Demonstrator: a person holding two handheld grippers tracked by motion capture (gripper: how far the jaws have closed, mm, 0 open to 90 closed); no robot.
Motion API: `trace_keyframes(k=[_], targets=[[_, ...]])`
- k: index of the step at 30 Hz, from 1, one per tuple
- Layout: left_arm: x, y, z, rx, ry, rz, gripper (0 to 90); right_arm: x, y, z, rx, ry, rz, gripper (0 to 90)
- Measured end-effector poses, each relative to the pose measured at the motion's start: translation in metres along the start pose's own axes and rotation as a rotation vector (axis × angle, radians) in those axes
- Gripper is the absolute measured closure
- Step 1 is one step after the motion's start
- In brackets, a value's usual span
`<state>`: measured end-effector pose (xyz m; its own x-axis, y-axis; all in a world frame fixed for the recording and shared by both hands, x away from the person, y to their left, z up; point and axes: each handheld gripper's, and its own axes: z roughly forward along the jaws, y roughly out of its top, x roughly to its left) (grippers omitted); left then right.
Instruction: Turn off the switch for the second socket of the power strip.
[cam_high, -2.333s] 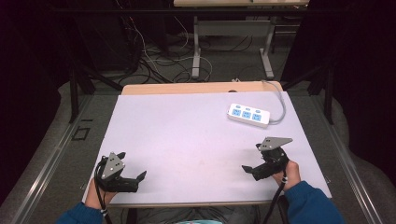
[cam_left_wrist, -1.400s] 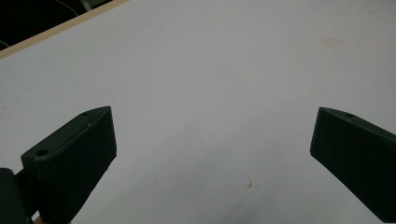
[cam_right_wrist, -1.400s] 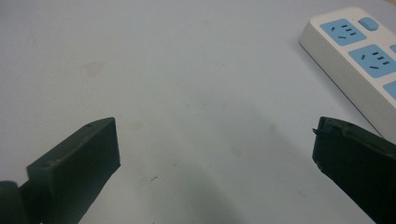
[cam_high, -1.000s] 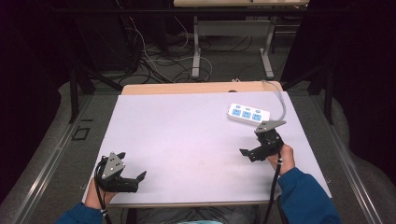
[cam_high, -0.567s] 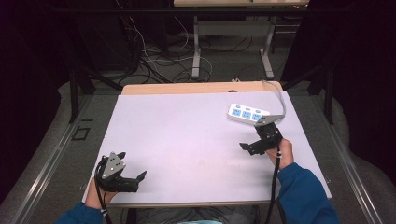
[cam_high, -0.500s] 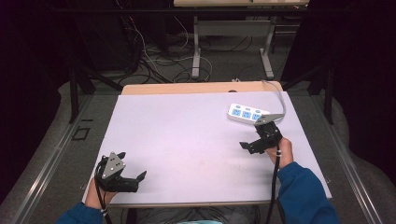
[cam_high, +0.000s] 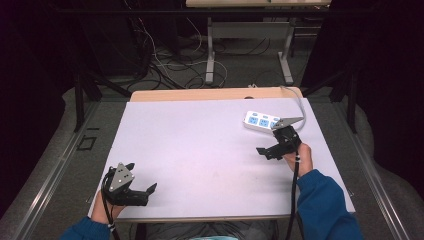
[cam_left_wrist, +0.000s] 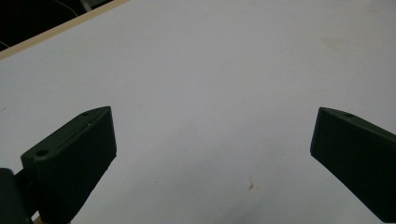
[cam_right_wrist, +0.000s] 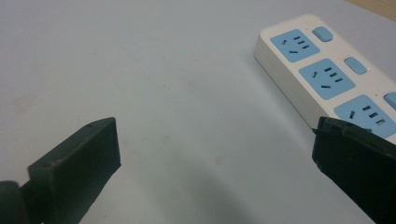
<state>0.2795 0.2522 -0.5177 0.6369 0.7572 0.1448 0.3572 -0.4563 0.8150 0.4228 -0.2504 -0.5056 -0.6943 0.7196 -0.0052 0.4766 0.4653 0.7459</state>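
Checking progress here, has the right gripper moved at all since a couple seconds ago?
Yes. The right gripper has moved away from the person, up the table toward the power strip, which has stayed put.

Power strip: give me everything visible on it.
The power strip is a white, plastic-looking bar with three blue socket faces, a blue switch beside each. It lies flat on the table at the far right, its grey cable running off the back edge. The open right gripper is beside it; contact is unclear.
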Motion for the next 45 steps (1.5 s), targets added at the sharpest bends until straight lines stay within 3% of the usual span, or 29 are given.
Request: trace_keyframes(k=[45], targets=[[0.000, 0.000, 0.001, -0.002, -0.002, 0.001, 0.3, -0.040, 0.014, 0.010, -0.044, -0.042, 0.066, 0.0]])
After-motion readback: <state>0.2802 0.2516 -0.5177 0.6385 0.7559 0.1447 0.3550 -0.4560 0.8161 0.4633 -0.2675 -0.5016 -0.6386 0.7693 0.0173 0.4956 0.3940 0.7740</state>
